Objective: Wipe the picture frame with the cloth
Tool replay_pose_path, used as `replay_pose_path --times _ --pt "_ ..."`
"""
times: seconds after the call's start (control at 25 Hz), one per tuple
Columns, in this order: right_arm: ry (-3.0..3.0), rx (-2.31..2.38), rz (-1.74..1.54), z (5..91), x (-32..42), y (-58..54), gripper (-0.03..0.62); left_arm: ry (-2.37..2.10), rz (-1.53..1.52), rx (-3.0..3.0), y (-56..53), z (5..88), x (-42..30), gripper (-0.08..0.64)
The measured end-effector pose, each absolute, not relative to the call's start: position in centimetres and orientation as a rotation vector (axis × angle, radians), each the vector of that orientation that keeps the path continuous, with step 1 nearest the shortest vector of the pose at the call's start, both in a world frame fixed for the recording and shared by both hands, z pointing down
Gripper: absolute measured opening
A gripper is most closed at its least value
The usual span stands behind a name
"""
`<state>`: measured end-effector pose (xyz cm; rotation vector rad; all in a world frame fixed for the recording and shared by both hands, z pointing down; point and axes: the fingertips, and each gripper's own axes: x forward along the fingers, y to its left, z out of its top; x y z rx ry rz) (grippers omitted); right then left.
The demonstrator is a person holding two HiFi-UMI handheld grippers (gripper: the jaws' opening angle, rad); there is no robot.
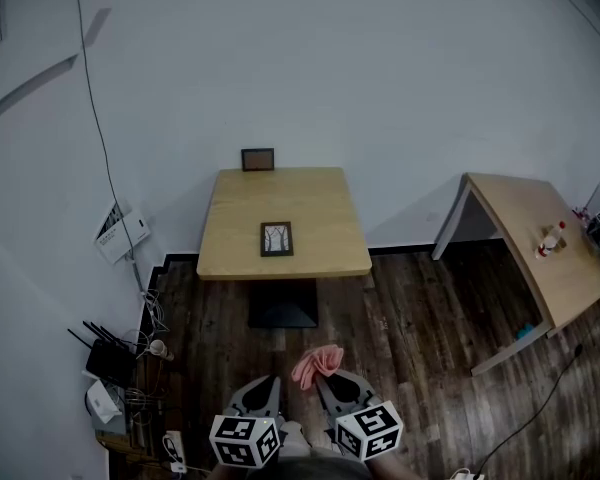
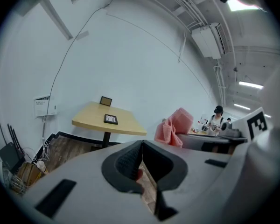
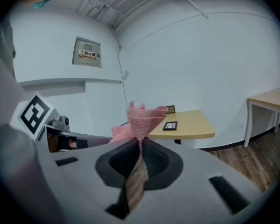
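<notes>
We see a pink cloth (image 1: 318, 364) with a tiny knitted weave. The picture frame (image 1: 276, 239) is black, and its picture is pale with thin dark lines like trees. The table (image 1: 230, 223) is light yellow wood. The floor (image 1: 420, 318) has dark brown planks. The wall (image 1: 380, 88) is white. The left gripper (image 1: 265, 382) and the right gripper (image 1: 327, 378) are grey with black pads (image 2: 126, 164). Their cubes (image 1: 245, 440) have black and white squares.

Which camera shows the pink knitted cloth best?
The right gripper view: the pink knitted cloth stands large and central, pinched in the right gripper's shut jaws. The head view shows it small from above; the left gripper view, from the side.
</notes>
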<state>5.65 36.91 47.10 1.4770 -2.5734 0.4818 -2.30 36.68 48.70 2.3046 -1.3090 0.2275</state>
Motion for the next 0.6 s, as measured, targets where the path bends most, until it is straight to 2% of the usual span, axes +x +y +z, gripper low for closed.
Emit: replay_pose_path --times 0.6 --pt "-2.553 1.466 0.547 48.5 6.8 31.3 0.014 -1.386 0.217 2.190 29.9 50.7 -3.8 0.005"
